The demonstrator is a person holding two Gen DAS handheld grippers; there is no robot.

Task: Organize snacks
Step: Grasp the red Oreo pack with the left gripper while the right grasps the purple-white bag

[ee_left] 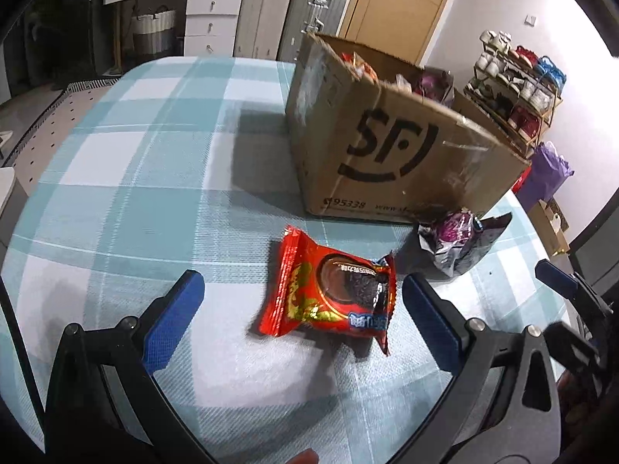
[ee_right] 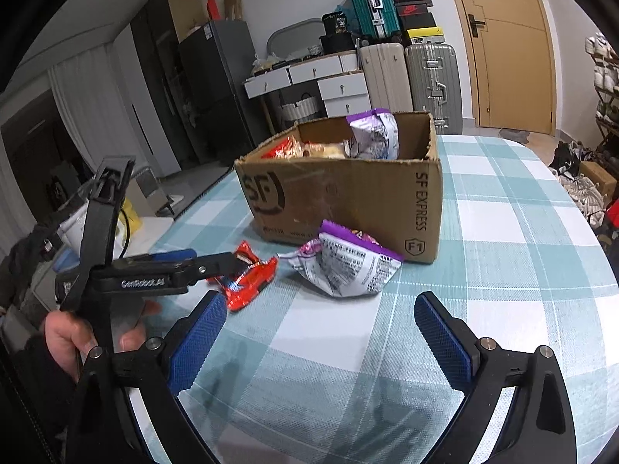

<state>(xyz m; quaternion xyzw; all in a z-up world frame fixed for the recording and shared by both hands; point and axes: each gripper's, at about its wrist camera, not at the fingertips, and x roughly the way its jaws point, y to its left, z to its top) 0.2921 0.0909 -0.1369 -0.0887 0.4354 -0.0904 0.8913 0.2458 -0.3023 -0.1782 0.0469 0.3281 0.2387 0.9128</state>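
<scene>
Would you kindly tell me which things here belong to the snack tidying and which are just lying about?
Part of the job:
red snack packet
purple snack bag
cardboard box
left hand-held gripper
right hand-held gripper

Just lying about:
suitcases
drawers
shoe rack
door

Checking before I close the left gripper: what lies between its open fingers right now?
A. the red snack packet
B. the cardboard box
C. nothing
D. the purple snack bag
A: in the left wrist view the red snack packet lies flat on the tablecloth between the left gripper fingers, which are wide open.
</scene>
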